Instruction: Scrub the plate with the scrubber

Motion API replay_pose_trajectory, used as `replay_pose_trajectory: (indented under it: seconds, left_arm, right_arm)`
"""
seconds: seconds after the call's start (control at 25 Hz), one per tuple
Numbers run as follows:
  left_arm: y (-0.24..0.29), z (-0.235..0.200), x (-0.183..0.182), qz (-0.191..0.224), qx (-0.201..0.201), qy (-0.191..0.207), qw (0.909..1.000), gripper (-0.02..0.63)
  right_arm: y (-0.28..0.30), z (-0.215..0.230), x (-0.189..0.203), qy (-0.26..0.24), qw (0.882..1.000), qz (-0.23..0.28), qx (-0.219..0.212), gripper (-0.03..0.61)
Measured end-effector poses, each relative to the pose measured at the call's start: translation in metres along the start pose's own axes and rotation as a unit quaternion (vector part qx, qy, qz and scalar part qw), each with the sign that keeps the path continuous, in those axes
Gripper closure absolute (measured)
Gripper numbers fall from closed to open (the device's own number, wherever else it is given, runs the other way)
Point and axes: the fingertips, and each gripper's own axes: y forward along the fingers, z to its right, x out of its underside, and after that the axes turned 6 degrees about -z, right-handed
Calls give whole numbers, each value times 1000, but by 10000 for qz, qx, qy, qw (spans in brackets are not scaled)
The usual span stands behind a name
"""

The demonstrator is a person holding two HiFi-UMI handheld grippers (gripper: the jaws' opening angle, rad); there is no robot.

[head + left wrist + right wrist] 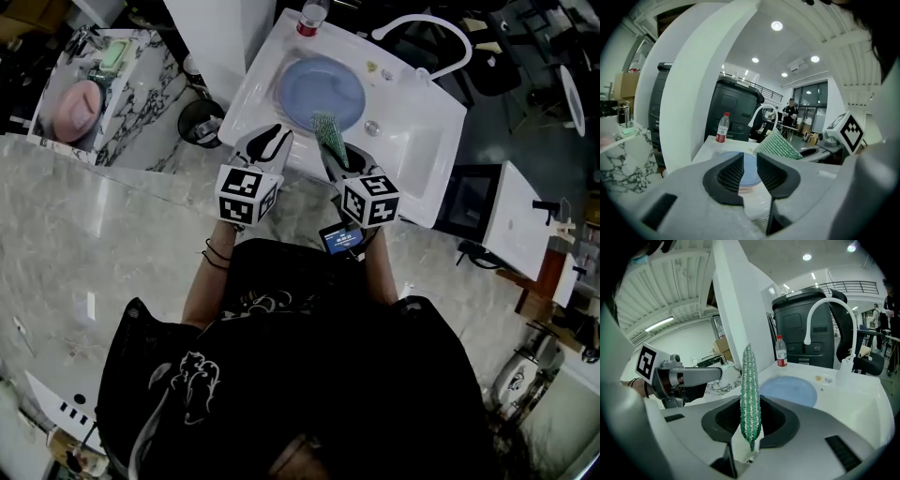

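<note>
Right-hand gripper (751, 423) is clamped on a green mesh scrubber (750, 390), which stands edge-on and upright between its two dark pads and rises well above them. Seen from the head view, the scrubber's far end lies over the near rim of the blue plate (319, 89); whether it touches the plate cannot be told. The plate lies flat in the basin of the white sink (417, 155), toward the basin's left side, and it looks bare.

The left gripper (750, 171) holds nothing. Its jaws stand a narrow gap apart, with only the plate showing beyond that gap. It hovers at the sink's near left edge, just beside the right gripper, and both grippers point toward the plate.

A clear bottle (312, 17) with a red label stands at the sink's far edge, behind the plate. A white faucet (427, 33) arches over the far right corner. The sink sits against a pale marble countertop (94, 234).
</note>
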Motion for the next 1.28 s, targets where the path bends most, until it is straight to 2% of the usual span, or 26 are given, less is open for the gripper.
replay_pose_trajectory:
  seconds: [0.2,0.4,0.88,1.28]
  left_arm:
    - [-7,21,-12,219,-220,23,9995,515]
    - [-14,78,-11,366,-305,41,9989,515]
    - [-54,212,47,337,-624,-32,9975,515]
    - [-88,250,63,270,-826,97,9962,515]
  right_arm:
    - [-35,4,13,-263,9996,48,6,489]
    - [-88,14,41,-300,9994,174,-55,489]
    - [-190,15,126,-469,9974,314,-437,489]
    - [-217,-7,150,-584,9955,349,-664,489]
